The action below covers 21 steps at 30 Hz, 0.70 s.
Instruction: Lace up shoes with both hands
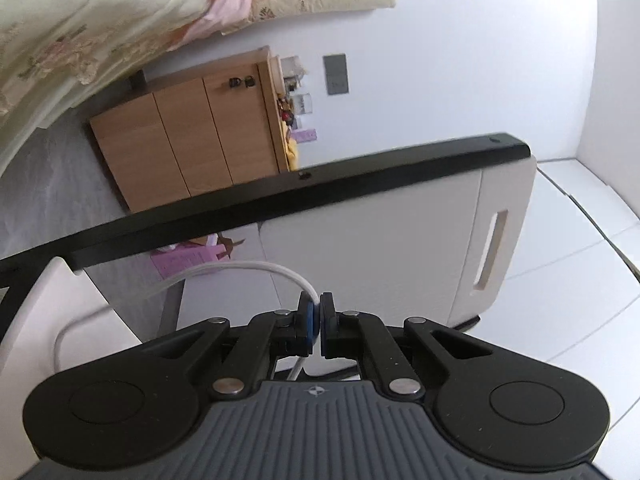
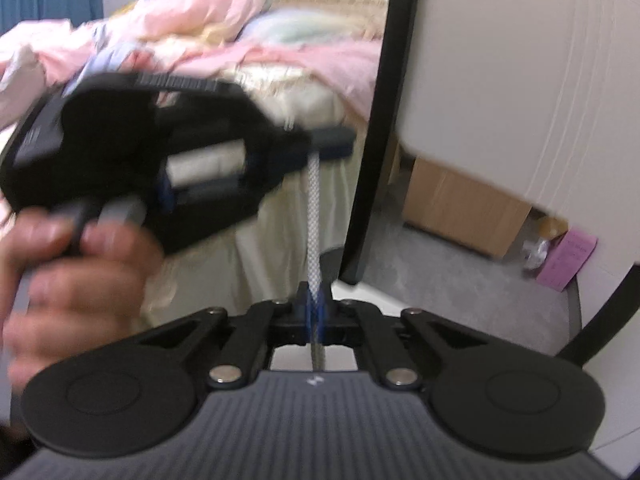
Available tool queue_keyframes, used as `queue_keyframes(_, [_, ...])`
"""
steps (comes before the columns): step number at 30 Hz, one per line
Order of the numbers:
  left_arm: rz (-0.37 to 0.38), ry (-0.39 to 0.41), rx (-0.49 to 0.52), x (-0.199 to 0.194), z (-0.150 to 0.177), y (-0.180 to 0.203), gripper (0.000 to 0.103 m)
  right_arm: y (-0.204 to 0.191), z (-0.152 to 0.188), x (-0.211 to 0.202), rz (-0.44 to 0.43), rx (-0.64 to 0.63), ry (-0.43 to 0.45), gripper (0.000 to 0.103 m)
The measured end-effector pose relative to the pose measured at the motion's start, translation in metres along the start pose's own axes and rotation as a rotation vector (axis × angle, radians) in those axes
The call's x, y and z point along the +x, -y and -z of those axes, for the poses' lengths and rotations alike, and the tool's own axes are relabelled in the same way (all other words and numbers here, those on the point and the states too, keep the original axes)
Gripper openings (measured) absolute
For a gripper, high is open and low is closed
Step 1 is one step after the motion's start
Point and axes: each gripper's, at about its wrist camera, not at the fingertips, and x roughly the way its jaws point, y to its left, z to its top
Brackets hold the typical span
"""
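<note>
no shoe shows in either view, so how far the lacing has got cannot be told; it looks mid-way, with the white shoelace (image 2: 315,216) stretched between both claws. the left gripper (image 1: 319,309) is clenched on the lace, which loops away left. the right gripper (image 2: 315,300) pinches it too, below the hand (image 2: 60,276).

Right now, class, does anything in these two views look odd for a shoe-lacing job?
Yes: both tongs, left and right, are shut on the white woven shoelace, stretched straight between them, yet no shoe shows in either view.
</note>
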Motion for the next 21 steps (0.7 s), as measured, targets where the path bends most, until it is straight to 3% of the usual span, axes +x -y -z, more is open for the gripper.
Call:
queue_keyframes(7, [0.041,0.043,-0.028,-0.008,-0.011,-0.001,0.003,0.004,0.034,0.005,-0.009,-0.025,-0.188,0.003])
queue_keyframes(9, [0.055,0.052,-0.039,-0.01,-0.011,-0.003,0.003,0.011,0.039,0.004,-0.048,0.026,-0.207,0.004])
queue_keyframes(13, [0.093,0.069,-0.021,-0.012,-0.011,0.001,0.003,0.023,0.026,-0.005,-0.116,0.106,-0.149,0.012])
queue_keyframes(14, [0.091,0.065,-0.016,-0.012,-0.01,0.002,0.003,0.024,0.02,-0.007,-0.114,0.1,-0.128,0.036])
queue_keyframes(15, [0.081,0.06,-0.014,-0.011,-0.01,0.002,0.003,0.023,0.013,-0.01,-0.117,0.088,-0.1,0.053])
queue_keyframes(21, [0.059,0.028,0.012,-0.006,-0.007,0.006,0.003,0.014,-0.033,-0.017,-0.119,0.006,0.047,0.052])
